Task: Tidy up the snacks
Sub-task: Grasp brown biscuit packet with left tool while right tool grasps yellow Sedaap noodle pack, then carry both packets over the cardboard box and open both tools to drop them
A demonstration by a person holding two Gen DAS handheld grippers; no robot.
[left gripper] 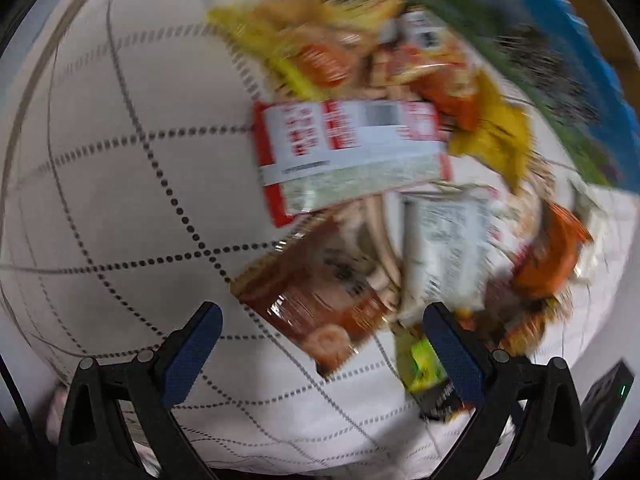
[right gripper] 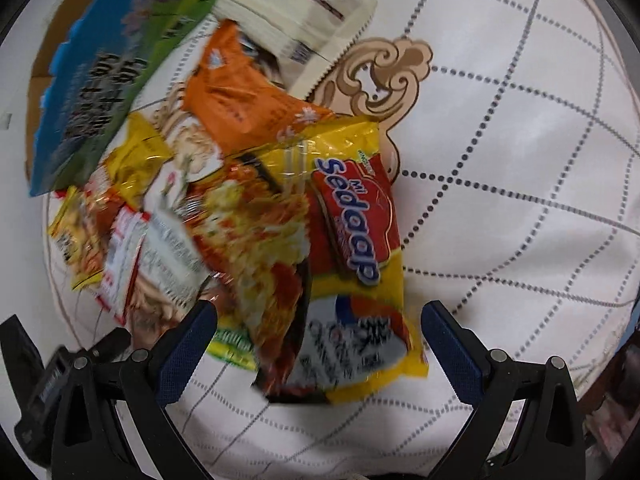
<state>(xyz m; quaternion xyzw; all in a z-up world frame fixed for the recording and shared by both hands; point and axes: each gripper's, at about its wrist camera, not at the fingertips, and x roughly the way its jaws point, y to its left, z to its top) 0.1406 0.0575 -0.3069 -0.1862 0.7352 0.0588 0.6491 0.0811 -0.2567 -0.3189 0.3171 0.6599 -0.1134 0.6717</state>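
Right gripper (right gripper: 319, 354) jaws apart over blurred snack pile (right gripper: 224, 200).

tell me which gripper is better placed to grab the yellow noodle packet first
Right. The yellow noodle packet lies between the open right gripper. The open left gripper faces a brown packet instead.

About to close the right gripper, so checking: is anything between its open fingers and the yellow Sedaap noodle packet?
Nothing visible. The right gripper is open, and the yellow Sedaap noodle packet lies on top of the snack pile with its near end between the fingers. Other packets lie beside and under it, on its left, not over it.
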